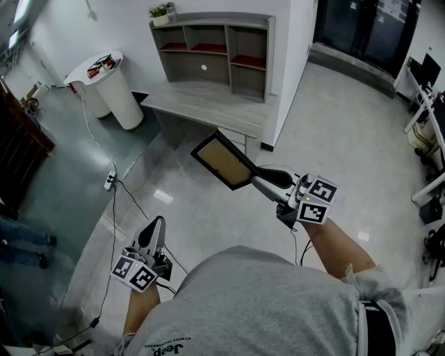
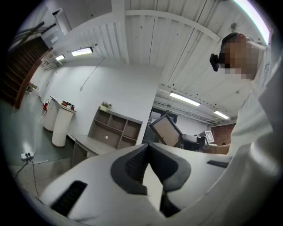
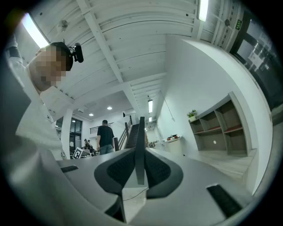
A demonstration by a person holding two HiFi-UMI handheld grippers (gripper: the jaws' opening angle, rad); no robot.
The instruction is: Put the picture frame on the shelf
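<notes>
My right gripper (image 1: 263,176) is shut on the picture frame (image 1: 224,160), a dark frame with a tan panel, held in the air above the floor in front of the desk. In the right gripper view the frame (image 3: 140,145) shows edge-on, clamped between the two dark pads. The grey shelf unit (image 1: 217,52) with red-lined compartments stands on a grey desk (image 1: 208,106) ahead; it also shows in the left gripper view as shelf (image 2: 116,130). My left gripper (image 1: 154,233) hangs low at the left, its jaws together with nothing between them, pads (image 2: 142,164) touching.
A white round stand (image 1: 111,85) with small items on top stands left of the desk. A cable and power strip (image 1: 109,181) run across the floor. A small plant (image 1: 160,12) sits on top of the shelf. Office furniture lines the right edge.
</notes>
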